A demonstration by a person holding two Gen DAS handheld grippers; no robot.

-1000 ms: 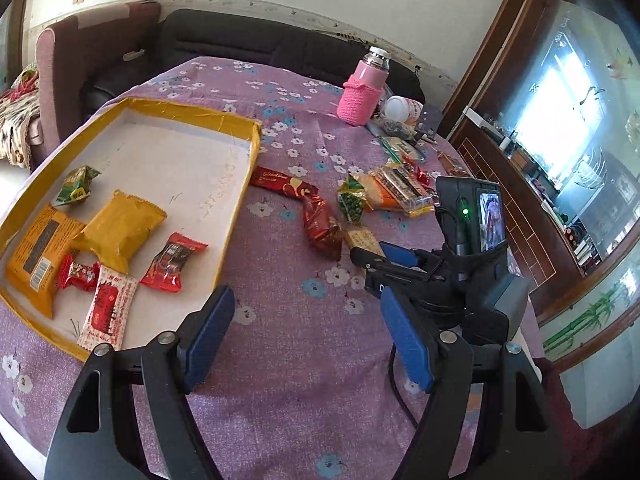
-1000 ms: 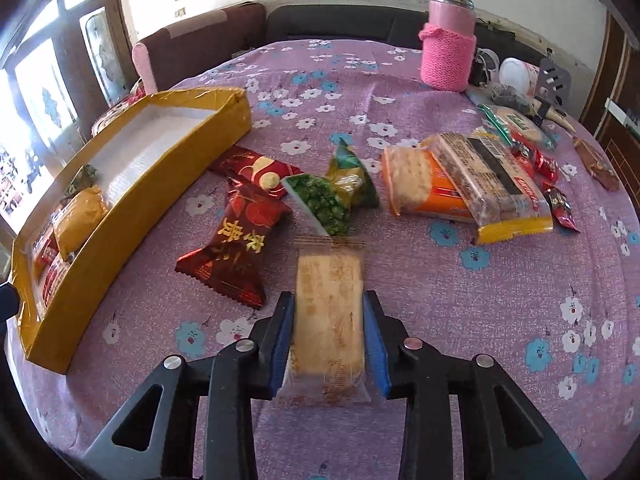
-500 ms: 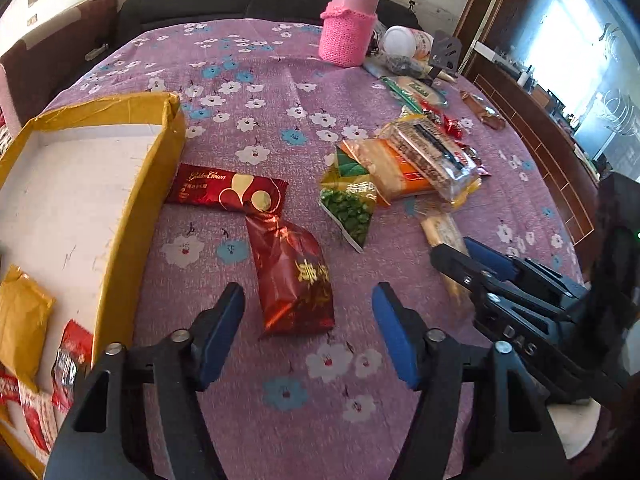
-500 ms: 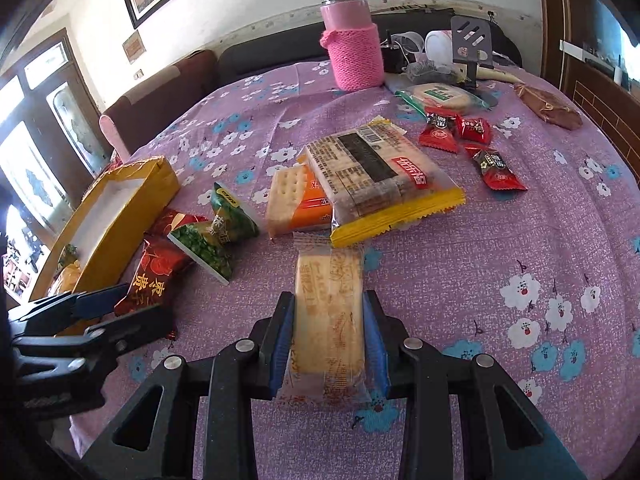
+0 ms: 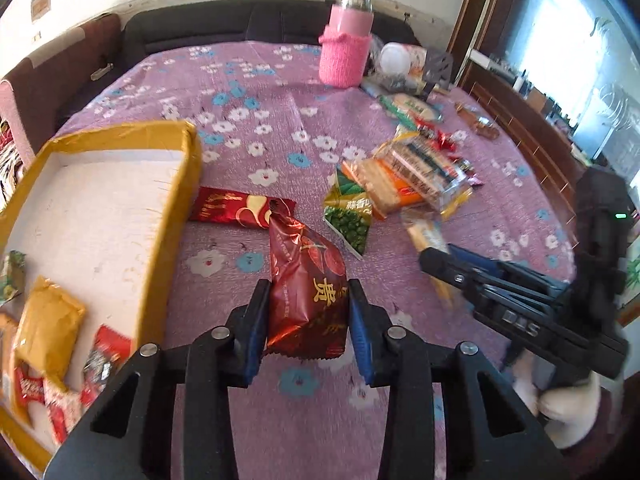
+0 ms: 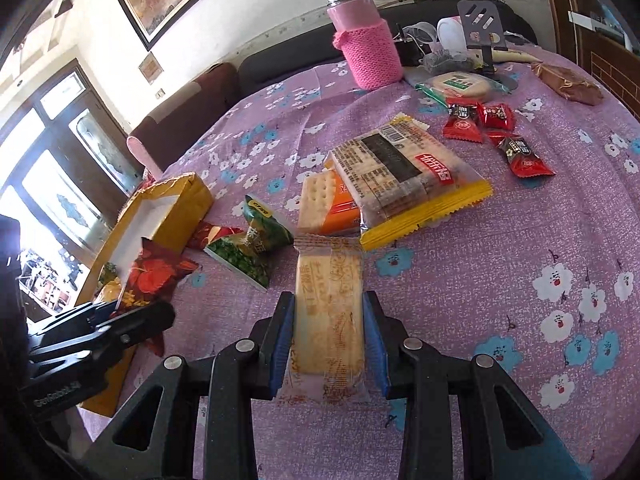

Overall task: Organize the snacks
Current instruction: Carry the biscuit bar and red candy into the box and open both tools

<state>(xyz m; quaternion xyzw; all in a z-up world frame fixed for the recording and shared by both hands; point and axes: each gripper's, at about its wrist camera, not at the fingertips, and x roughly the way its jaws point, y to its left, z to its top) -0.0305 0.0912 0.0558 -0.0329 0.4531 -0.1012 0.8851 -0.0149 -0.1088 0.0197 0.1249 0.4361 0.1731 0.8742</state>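
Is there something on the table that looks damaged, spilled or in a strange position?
Nothing looks damaged or spilled. The snacks lie scattered: a large cracker pack rests slanted on top of an orange cracker pack, and a green pea packet sits tilted beside them. Each gripper holds a sealed packet.

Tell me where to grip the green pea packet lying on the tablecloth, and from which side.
Grip the green pea packet across its puffed middle, coming from above and the near side. Its flat sealed near corner points toward the grippers and offers little to pinch. The cracker packs crowd its far right side, so I would avoid that side.
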